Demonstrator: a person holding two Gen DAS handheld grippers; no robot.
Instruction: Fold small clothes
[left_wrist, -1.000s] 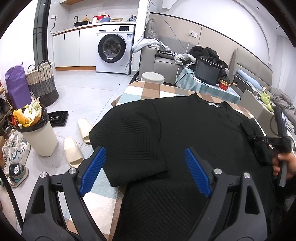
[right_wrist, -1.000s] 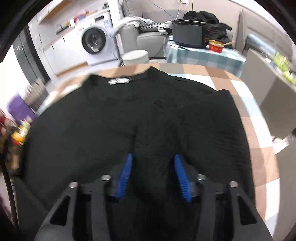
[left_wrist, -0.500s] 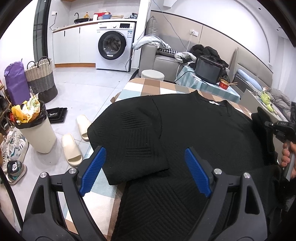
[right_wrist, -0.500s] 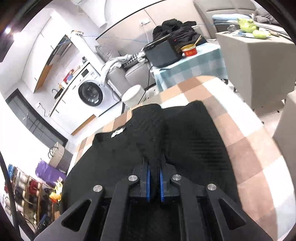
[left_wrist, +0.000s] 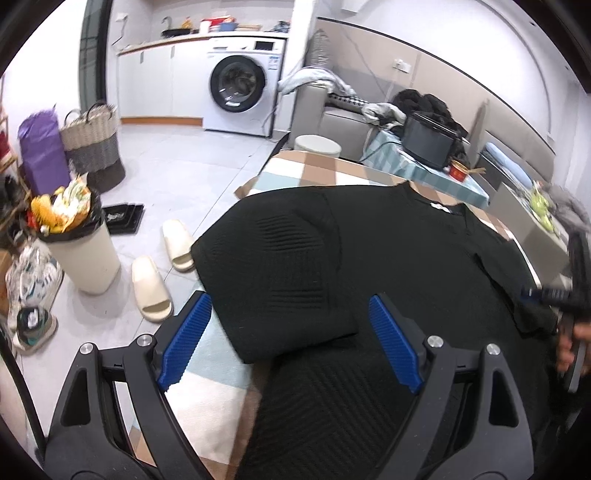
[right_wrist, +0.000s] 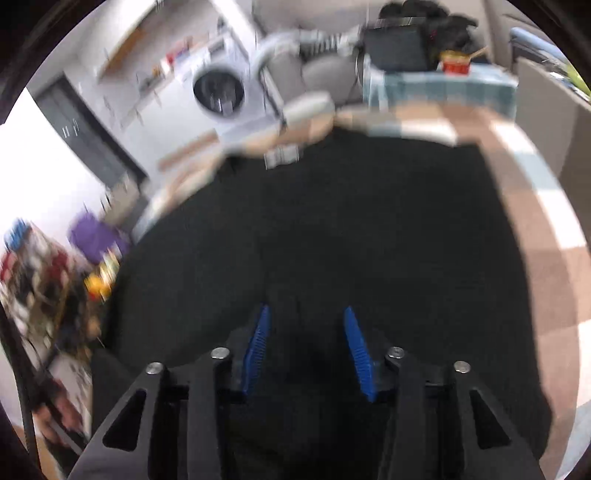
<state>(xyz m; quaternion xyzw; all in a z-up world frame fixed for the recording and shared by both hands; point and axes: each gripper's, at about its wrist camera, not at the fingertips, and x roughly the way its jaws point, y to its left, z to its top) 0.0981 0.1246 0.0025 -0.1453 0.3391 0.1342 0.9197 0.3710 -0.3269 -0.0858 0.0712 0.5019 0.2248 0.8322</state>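
A black knit sweater (left_wrist: 369, 240) lies spread on the checked table (left_wrist: 314, 170), its neck label (left_wrist: 439, 206) at the far end. Its left sleeve (left_wrist: 280, 266) lies folded onto the body. My left gripper (left_wrist: 288, 299) hovers open over the sweater's near left part, nothing between its pads. The right wrist view is blurred. There my right gripper (right_wrist: 306, 310) is low over the sweater (right_wrist: 351, 221) with its jaws opening; black cloth lies under the gap and the pads do not press on it. The right gripper (left_wrist: 576, 291) and a hand also show at the sweater's right edge.
On the floor to the left are a full bin (left_wrist: 81, 254), two slippers (left_wrist: 151, 288), shoes and a woven basket (left_wrist: 92, 144). Behind the table stand a washing machine (left_wrist: 240, 92), a sofa and a side table with a black appliance (left_wrist: 428, 140).
Half a second ago my right gripper was shut on a lifted fold of black cloth; now its jaws stand apart and the cloth lies flat. The left gripper has stayed put.
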